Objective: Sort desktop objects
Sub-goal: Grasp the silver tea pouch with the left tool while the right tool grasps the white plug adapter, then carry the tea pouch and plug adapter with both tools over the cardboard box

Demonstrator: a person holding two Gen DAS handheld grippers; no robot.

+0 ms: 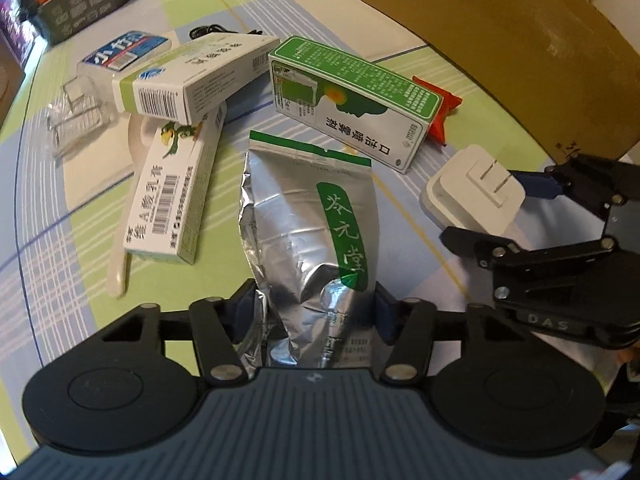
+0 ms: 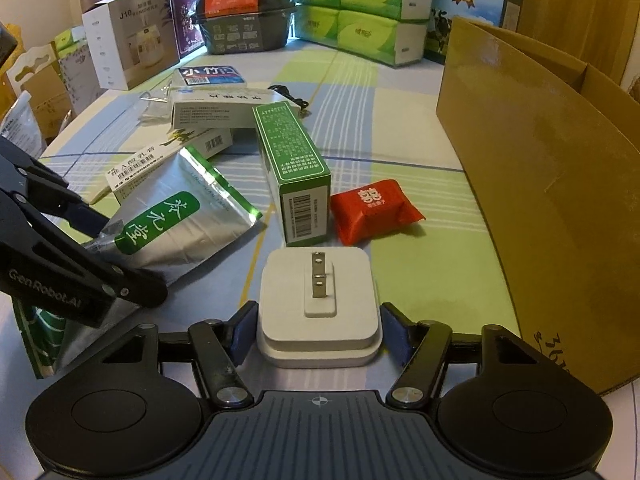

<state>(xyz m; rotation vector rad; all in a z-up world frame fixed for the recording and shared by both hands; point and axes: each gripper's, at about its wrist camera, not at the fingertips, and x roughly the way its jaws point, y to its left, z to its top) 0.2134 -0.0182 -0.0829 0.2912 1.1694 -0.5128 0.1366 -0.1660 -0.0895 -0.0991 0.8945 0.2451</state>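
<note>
A silver foil pouch with a green label lies along the left wrist view's middle. My left gripper is shut on its near end, with both blue pads pressed into the creased foil. The right wrist view shows that gripper clamping the pouch at the left. A white charger plug, prongs up, sits on the tablecloth with my right gripper shut on its two sides. From the left wrist view, the charger and right gripper are at the right.
A green box and a red packet lie just beyond the charger. White medicine boxes, a white spoon and clear plastic lie at the left. An open cardboard box stands at the right. Stacked packages line the far edge.
</note>
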